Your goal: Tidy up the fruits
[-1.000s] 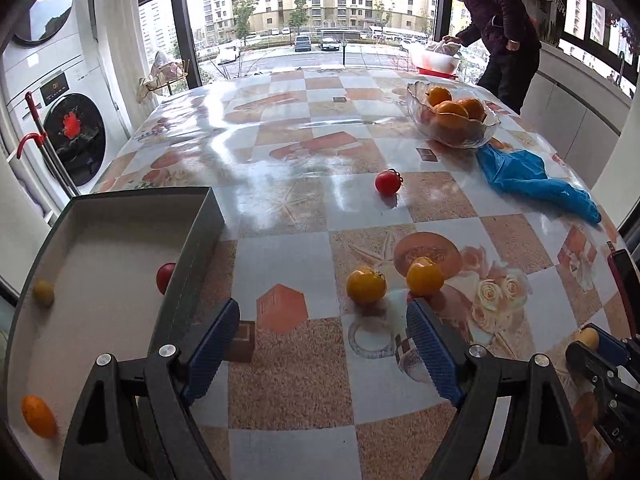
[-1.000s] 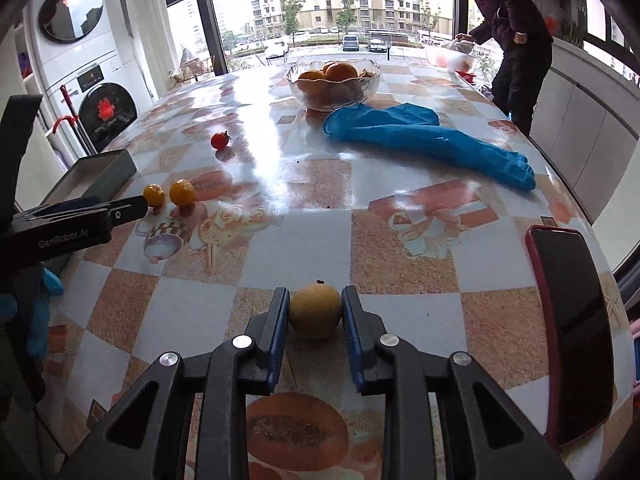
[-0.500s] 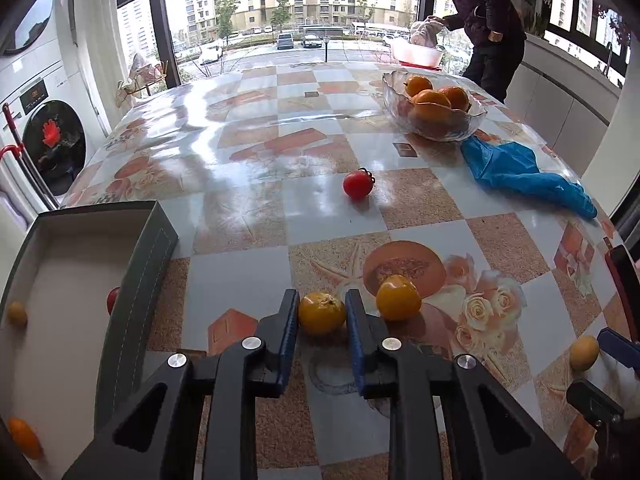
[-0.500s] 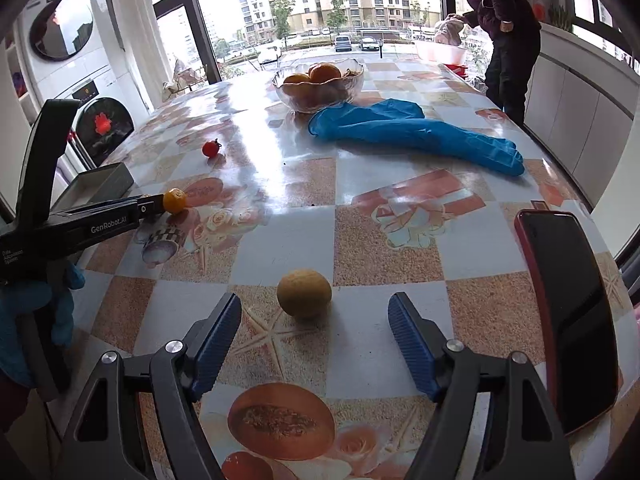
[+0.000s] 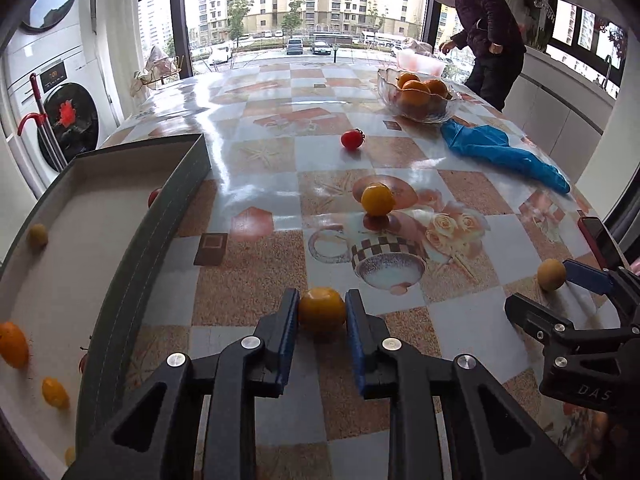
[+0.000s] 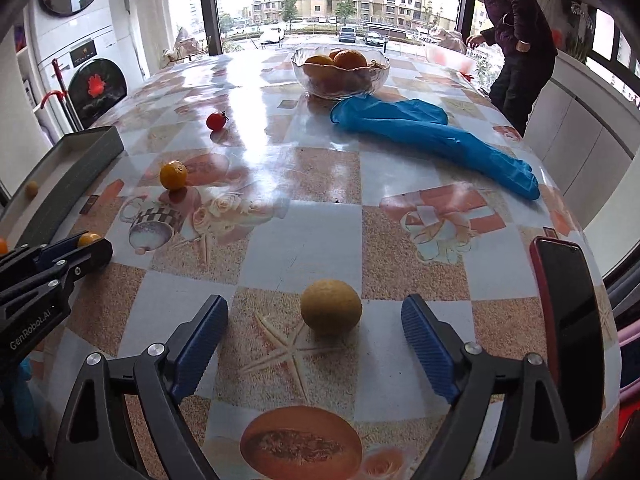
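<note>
Now the left gripper [image 5: 322, 312] has its blue-padded jaws clamped on a small round orange-yellow fruit [image 5: 322, 309], which sits low over the glossy patterned tablecloth [image 5: 280, 184], just beside the long wall of the shallow grey-walled white tray [image 5: 132, 256]. The right gripper [image 6: 314, 330] has just been opening; its jaws stand wide apart with a dull tan round fruit [image 6: 331, 306] resting on the cloth between them, touched by neither pad.

The step in hand looks like the carry: one fruit is gripped and the tray, already holding several small orange, yellow and red fruits, is the likely target. The next move probably calls for lifting the fruit clear of the tray wall, crossing over it and releasing onto a bare patch of the white floor so nothing already inside gets knocked. Round fruit may roll on release, so a low drop seems wise.

Away from the tray lie another orange fruit [image 5: 377, 199] and a red cherry tomato [image 5: 352, 139], with a clear glass bowl of oranges [image 5: 416, 96] and a blue rubber glove [image 5: 504, 152] farther off still.

The gripped fruit is nearly spherical, so no long axis or pointing direction can be told; its stem end is hidden.
</note>
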`<action>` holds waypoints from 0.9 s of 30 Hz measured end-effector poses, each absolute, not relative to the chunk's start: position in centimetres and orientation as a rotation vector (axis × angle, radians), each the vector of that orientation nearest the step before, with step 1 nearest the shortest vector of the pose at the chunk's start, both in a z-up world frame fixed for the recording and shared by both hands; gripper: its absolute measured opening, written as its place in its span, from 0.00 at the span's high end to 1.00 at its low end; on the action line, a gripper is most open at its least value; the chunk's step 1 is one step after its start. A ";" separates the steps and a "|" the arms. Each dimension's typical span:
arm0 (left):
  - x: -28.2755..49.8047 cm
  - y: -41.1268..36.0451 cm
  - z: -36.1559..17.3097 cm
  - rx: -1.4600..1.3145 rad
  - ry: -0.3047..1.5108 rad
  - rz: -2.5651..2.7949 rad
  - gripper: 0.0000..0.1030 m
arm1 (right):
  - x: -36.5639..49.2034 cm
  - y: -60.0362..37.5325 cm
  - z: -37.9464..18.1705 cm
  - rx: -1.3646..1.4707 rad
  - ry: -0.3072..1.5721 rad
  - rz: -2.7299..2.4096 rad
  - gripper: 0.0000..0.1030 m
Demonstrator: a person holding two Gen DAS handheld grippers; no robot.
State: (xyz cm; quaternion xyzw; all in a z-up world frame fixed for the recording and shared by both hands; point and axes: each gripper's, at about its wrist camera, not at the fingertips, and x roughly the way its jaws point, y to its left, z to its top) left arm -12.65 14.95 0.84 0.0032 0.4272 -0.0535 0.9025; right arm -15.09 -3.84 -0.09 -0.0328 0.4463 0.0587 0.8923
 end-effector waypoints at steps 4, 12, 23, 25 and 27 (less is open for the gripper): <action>-12.7 15.2 0.8 -0.011 0.878 -0.120 0.76 | -15.1 -3.8 -0.1 -0.067 0.925 0.121 0.10; -12.9 15.2 0.6 -0.015 0.866 -0.121 0.76 | -15.1 -3.8 -0.1 -0.067 0.924 0.121 0.09; -12.9 15.0 0.6 -0.016 0.866 -0.121 0.76 | -15.1 -3.9 -0.1 -0.066 0.924 0.121 0.09; -12.9 15.0 0.6 -0.016 0.866 -0.121 0.76 | -15.1 -3.9 -0.1 -0.067 0.924 0.121 0.09; -12.9 15.0 0.6 -0.016 0.866 -0.121 0.76 | -15.1 -3.9 -0.1 -0.067 0.924 0.121 0.09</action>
